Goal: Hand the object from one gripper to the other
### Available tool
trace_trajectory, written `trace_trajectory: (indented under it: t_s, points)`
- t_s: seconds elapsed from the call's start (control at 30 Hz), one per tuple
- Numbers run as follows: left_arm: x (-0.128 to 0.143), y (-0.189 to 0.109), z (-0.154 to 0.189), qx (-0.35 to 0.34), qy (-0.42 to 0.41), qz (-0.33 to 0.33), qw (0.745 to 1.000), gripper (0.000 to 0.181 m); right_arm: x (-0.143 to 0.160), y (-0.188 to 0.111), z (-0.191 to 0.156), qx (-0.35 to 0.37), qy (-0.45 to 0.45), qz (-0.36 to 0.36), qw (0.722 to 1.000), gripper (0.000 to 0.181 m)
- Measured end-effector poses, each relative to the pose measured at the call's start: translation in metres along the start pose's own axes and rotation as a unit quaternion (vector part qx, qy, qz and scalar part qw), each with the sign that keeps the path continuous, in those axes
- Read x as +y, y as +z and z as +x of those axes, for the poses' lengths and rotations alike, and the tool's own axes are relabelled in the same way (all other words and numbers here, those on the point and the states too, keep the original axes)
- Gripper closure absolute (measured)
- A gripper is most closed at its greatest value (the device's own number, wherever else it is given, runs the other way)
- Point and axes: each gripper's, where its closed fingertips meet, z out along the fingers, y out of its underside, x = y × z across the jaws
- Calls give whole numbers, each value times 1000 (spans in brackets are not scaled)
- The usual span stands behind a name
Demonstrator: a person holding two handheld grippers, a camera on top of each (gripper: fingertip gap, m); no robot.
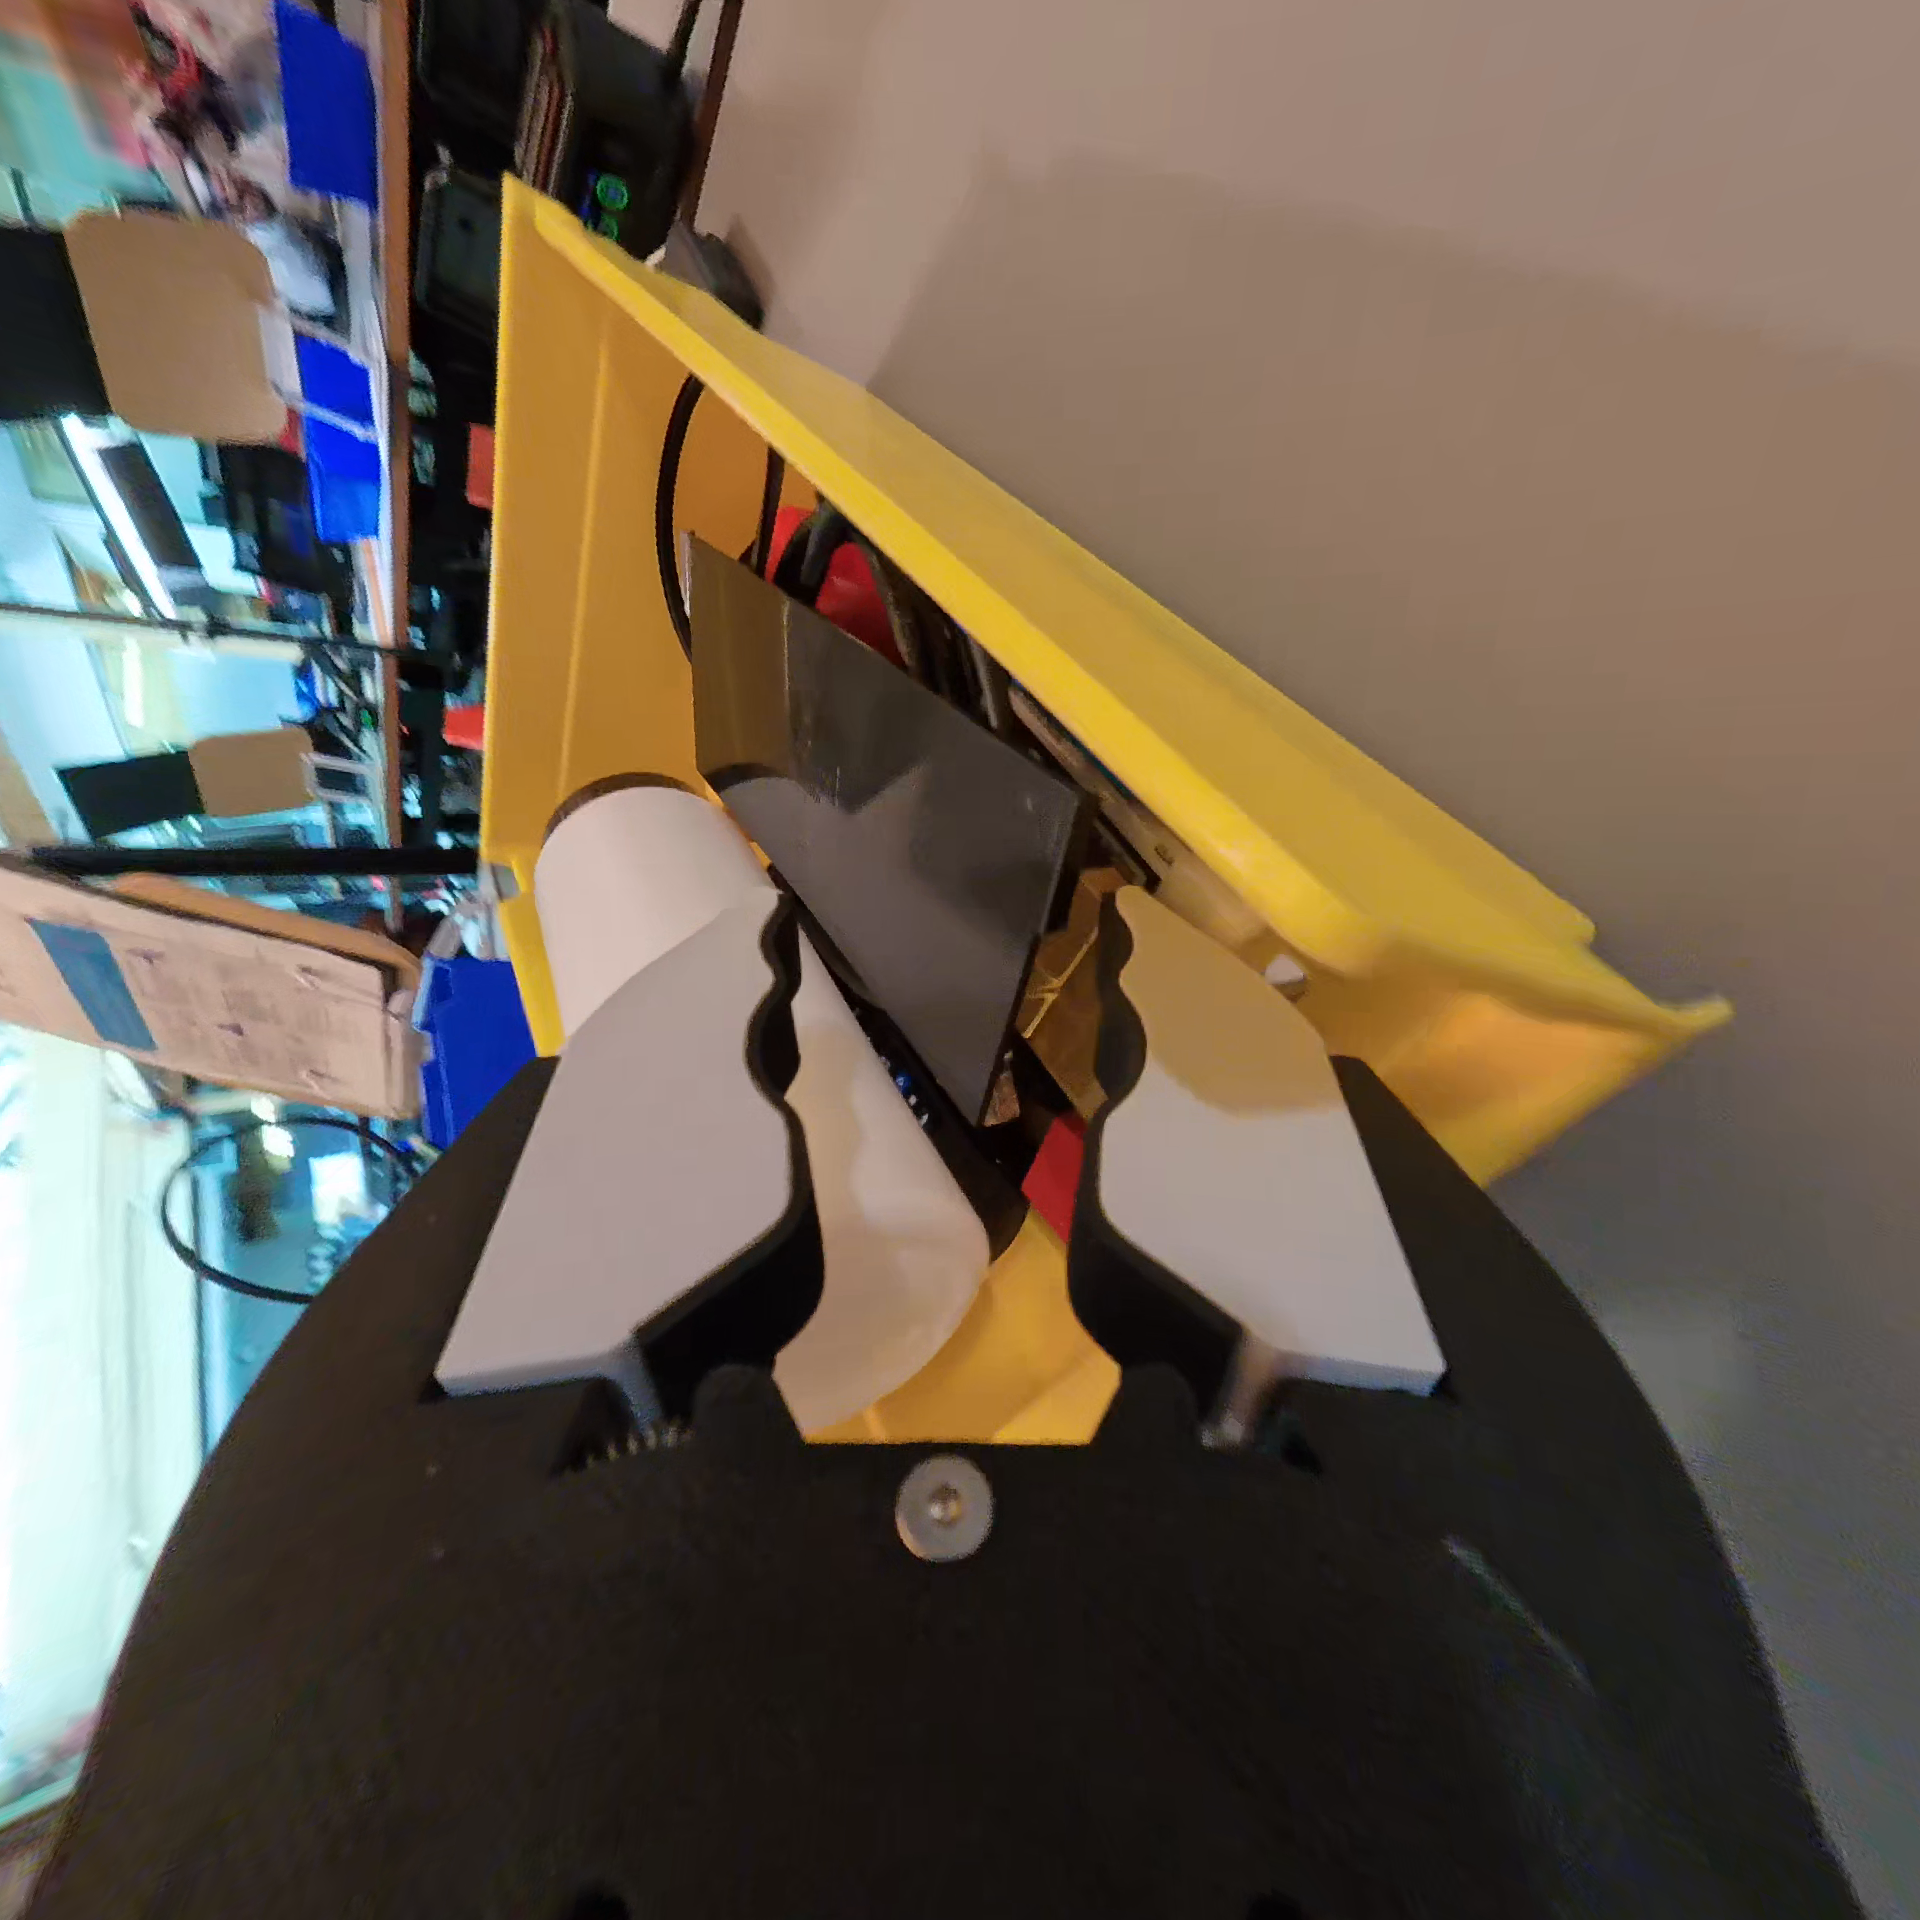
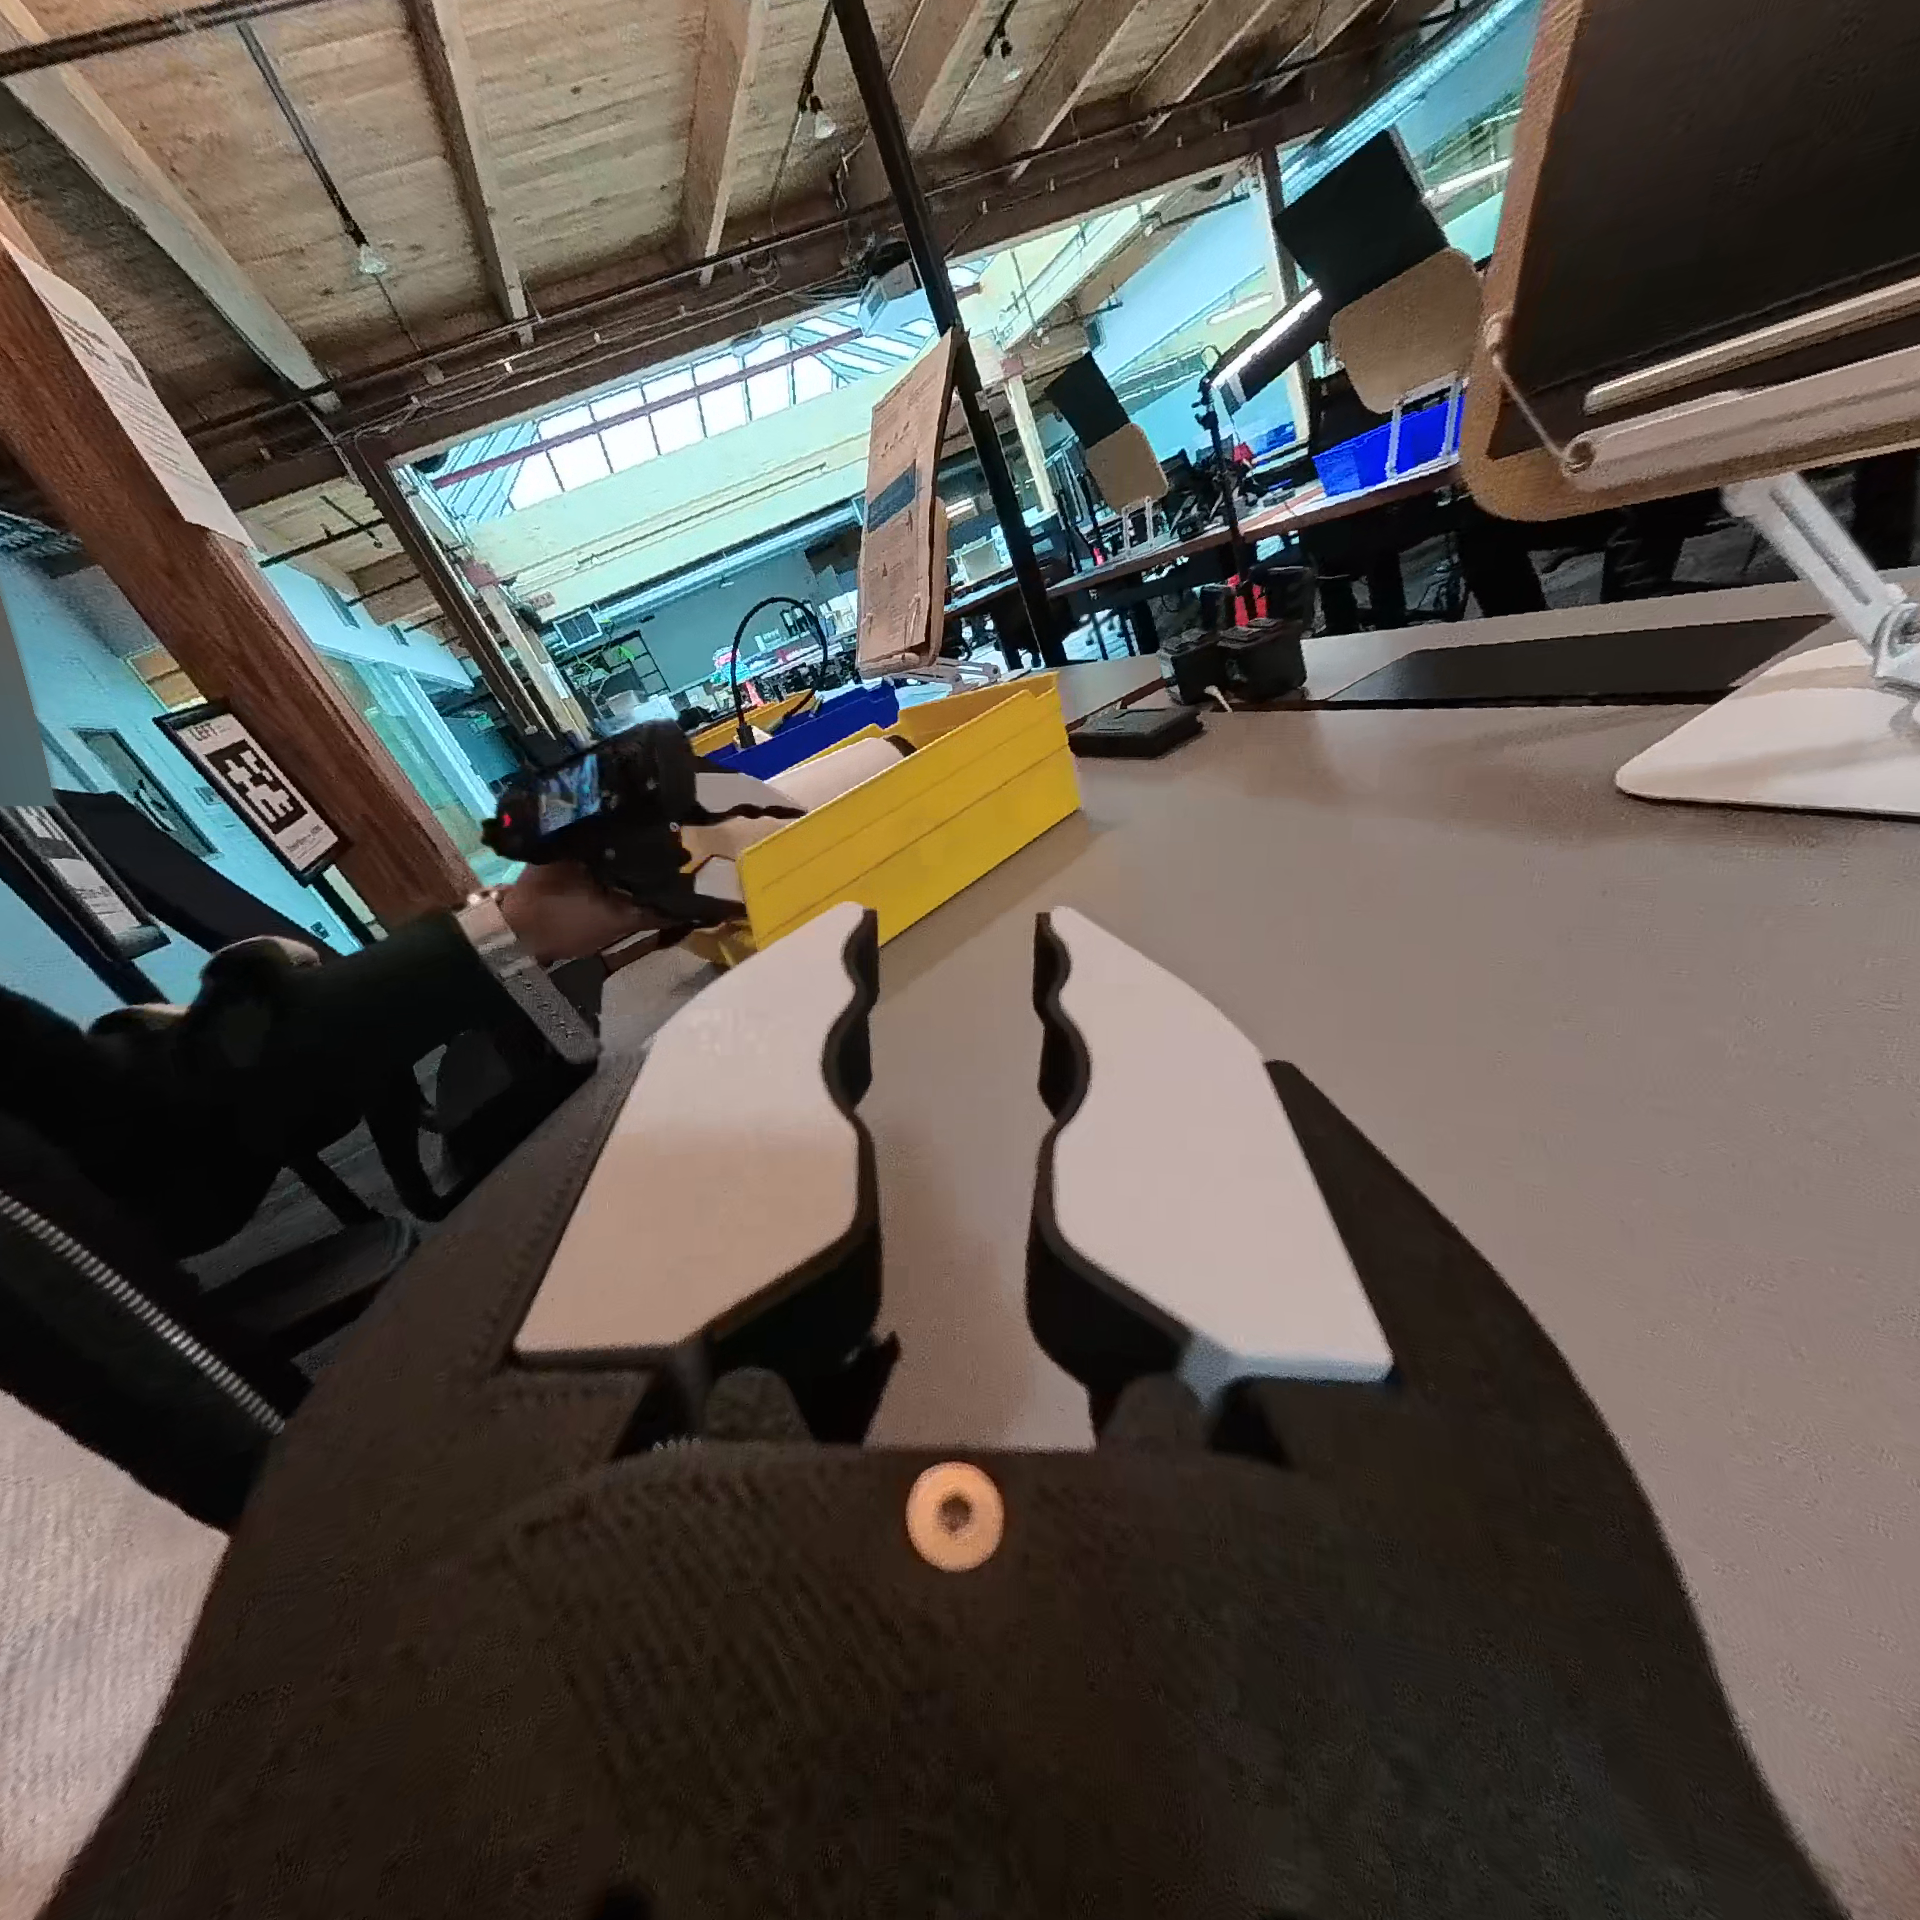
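Note:
A white roll (image 1: 644,883) lies in the yellow bin (image 1: 1143,707) beside a flat black plate (image 1: 904,831), red parts (image 1: 847,582) and black cables. My left gripper (image 1: 951,914) is open and reaches into the bin. The roll runs between its fingers, close against the left finger (image 1: 665,1143); the right finger stands apart from it. In the right wrist view the left gripper (image 2: 644,821) sits at the near end of the bin (image 2: 914,821), with the roll (image 2: 831,774) showing above the rim. My right gripper (image 2: 956,935) is open and empty, low over the grey table (image 2: 1455,1039).
A blue bin (image 2: 821,727) stands behind the yellow one. A white monitor stand base (image 2: 1787,748), a black mat (image 2: 1558,665) and black boxes (image 2: 1236,655) sit at the table's far right. A person's dark sleeve (image 2: 312,1039) is at the left edge. About 40 cm separates my left fingertips from my right.

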Motion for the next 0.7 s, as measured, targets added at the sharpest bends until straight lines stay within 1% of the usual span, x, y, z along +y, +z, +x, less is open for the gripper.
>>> trace_trajectory:
  t_s: [0.1, 0.13, 0.17, 0.2, 0.23, 0.33, 0.43, 0.5, 0.57, 0.63, 0.7]
  points:
    - [-1, 10, -2, 1, -53, -26, 998, 128, 0, 0, 4, 1, 13, 5, 1000, 153]
    - [-1, 13, -4, -3, -62, -33, 997, 132, 2, 0, 5, -1, 20, 4, 1000, 153]
    - [-2, 16, -6, -12, -64, -39, 997, 142, 4, 1, 6, -2, 25, 2, 1000, 153]
    - [-3, 19, -8, -19, -62, -40, 997, 159, 5, 1, 6, -2, 30, 1, 1000, 152]
    - [-4, 19, -12, -29, -62, -33, 997, 169, 6, 1, 7, -2, 33, -1, 999, 152]
    - [-4, 7, -37, -74, -84, -17, 994, 174, 5, 0, 6, 1, 35, 5, 999, 153]
    - [-6, -20, -65, -90, -154, 34, 983, 175, 6, -1, 6, 3, 36, 6, 999, 153]
    - [-5, -42, -87, -116, -186, 63, 974, 174, 8, -1, 6, 0, 39, 1, 999, 153]
    - [-6, -56, -95, -103, -229, 92, 964, 175, 9, -1, 6, -5, 49, 0, 999, 153]
    - [-6, -58, -93, -71, -281, 105, 951, 175, 5, -2, 4, -11, 75, 12, 997, 153]
    - [-4, -55, -88, -47, -313, 112, 942, 175, 1, -5, 2, -18, 104, 28, 994, 153]
